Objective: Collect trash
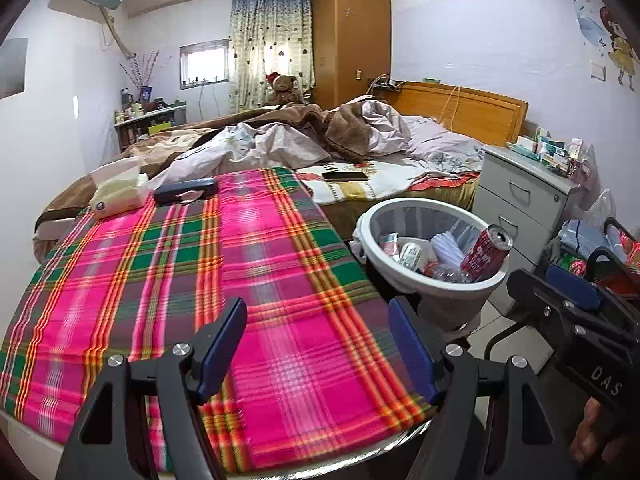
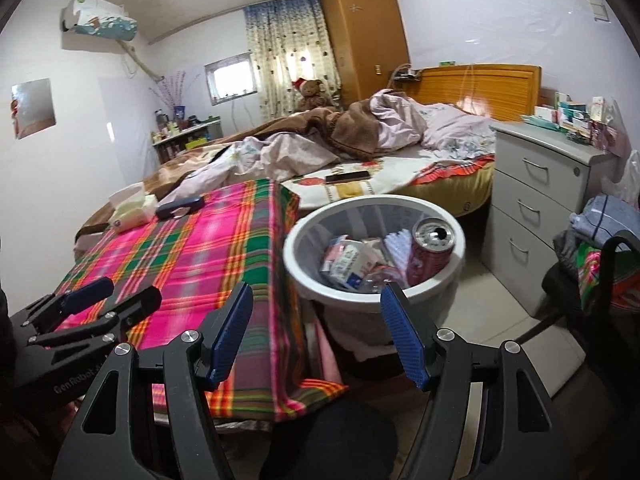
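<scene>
A white trash bin [image 1: 430,284] [image 2: 304,276] stands on the floor beside the plaid-covered table [image 1: 248,264] [image 2: 192,256]. Inside it lie a red soda can [image 1: 486,254] [image 2: 430,250], a small carton [image 2: 346,262], white paper and other scraps. My left gripper [image 1: 318,344] is open and empty above the near part of the plaid cloth. My right gripper [image 2: 316,332] is open and empty, held just in front of the bin's near rim. The right gripper also shows at the right edge of the left wrist view [image 1: 560,292], and the left gripper at the left edge of the right wrist view [image 2: 116,296].
A tissue pack [image 1: 118,192] [image 2: 134,210] and a dark blue case [image 1: 186,190] [image 2: 178,206] lie at the table's far end. A phone [image 1: 345,176] [image 2: 347,177] lies on the unmade bed. A grey drawer cabinet [image 1: 520,200] [image 2: 536,208] stands right of the bin, a loaded chair [image 2: 600,272] beyond.
</scene>
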`<state>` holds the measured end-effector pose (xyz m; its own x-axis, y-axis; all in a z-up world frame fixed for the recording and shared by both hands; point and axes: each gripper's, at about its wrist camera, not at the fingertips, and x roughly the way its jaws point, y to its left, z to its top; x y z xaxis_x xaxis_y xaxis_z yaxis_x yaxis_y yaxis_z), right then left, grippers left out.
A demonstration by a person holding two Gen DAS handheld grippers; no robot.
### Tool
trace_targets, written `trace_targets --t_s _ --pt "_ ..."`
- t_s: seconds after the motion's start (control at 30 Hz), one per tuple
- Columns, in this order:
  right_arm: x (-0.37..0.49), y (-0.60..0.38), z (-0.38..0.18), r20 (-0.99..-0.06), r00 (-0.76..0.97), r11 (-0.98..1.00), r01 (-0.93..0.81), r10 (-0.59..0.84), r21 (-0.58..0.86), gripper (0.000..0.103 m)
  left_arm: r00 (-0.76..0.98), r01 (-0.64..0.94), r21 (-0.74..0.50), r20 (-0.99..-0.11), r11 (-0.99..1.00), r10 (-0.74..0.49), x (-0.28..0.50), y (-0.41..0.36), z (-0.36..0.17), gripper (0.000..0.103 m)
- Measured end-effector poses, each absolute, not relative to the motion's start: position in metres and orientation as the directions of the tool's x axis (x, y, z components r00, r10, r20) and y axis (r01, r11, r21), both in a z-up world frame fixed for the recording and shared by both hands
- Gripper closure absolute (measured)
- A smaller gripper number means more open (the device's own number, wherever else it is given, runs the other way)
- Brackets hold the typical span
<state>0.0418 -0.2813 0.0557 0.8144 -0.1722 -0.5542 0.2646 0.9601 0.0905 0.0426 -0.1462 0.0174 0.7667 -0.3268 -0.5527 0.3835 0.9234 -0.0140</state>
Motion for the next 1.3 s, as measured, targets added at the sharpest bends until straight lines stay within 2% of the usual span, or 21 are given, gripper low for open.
trace_targets --t_s 0.2,1.3 --pt "0.043 -0.273 0.050 -0.563 0.814 0.967 0.235 -0.139 0.102 0.035 0.780 0.334 -0.013 -0.558 0.942 -0.284 0.040 -0.132 0.014 0.028" --pt "0.039 -0.262 0.051 -0.568 0.812 0.969 0.228 -0.136 0.095 0.035 0.778 0.328 -0.024 -0.560 0.944 -0.285 0.035 -0.127 0.017 0.028"
